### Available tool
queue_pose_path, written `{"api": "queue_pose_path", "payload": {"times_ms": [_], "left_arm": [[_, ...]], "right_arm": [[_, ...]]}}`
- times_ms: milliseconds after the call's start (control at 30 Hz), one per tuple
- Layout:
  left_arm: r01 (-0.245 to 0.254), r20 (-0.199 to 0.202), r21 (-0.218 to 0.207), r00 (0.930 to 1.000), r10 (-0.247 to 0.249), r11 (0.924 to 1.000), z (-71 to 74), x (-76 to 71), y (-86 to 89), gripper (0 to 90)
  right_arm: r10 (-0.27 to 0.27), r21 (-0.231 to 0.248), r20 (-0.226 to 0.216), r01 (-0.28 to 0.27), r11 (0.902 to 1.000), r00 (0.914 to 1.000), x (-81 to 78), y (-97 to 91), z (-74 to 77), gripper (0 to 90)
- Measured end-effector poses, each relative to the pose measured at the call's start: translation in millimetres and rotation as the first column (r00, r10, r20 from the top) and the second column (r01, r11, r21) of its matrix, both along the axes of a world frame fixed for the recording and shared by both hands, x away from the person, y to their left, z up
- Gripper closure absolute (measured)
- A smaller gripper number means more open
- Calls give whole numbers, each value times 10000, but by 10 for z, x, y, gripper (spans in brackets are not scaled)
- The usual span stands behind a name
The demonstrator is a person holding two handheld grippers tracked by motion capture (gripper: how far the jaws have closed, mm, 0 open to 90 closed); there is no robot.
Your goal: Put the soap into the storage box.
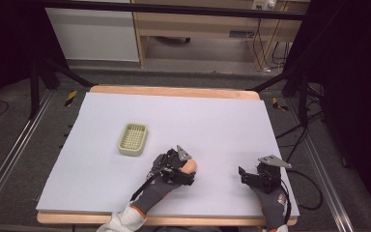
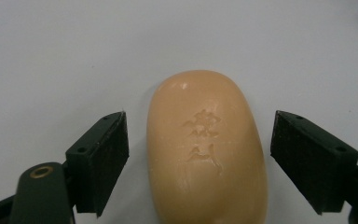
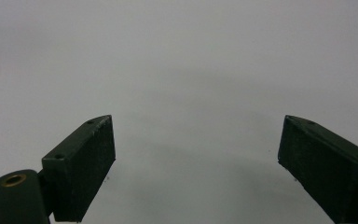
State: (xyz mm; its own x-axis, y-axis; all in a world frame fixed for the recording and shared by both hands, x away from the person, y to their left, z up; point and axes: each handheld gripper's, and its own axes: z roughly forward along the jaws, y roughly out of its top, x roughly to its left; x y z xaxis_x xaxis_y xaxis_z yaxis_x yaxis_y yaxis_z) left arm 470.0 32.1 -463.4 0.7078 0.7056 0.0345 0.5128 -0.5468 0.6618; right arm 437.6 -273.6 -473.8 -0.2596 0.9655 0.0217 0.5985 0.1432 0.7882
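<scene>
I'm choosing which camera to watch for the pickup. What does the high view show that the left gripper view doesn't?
High view: the pale green soap dish up and to the left of the left tool, the right tool off to the side, the table's wooden edge.
Left gripper view: characters stamped into the soap, and a gap between each pad and the bar.
Both: the soap and the white tabletop.

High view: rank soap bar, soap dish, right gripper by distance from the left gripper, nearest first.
From the left gripper:
1. Soap bar: between its open fingers, untouched.
2. Right gripper: off to the right, near the front edge.
3. Soap dish: up and left, only slightly farther; a close call.
</scene>
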Motion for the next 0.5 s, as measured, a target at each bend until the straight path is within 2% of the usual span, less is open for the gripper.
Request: {"api": "queue_pose_path", "payload": {"times_ms": [500], "left_arm": [[104, -451, 188, 9989, -96, 9998, -84, 53, -37, 264]], "right_arm": [[17, -75, 19, -17, 10000, 10000, 6, -2, -5, 112]]}}
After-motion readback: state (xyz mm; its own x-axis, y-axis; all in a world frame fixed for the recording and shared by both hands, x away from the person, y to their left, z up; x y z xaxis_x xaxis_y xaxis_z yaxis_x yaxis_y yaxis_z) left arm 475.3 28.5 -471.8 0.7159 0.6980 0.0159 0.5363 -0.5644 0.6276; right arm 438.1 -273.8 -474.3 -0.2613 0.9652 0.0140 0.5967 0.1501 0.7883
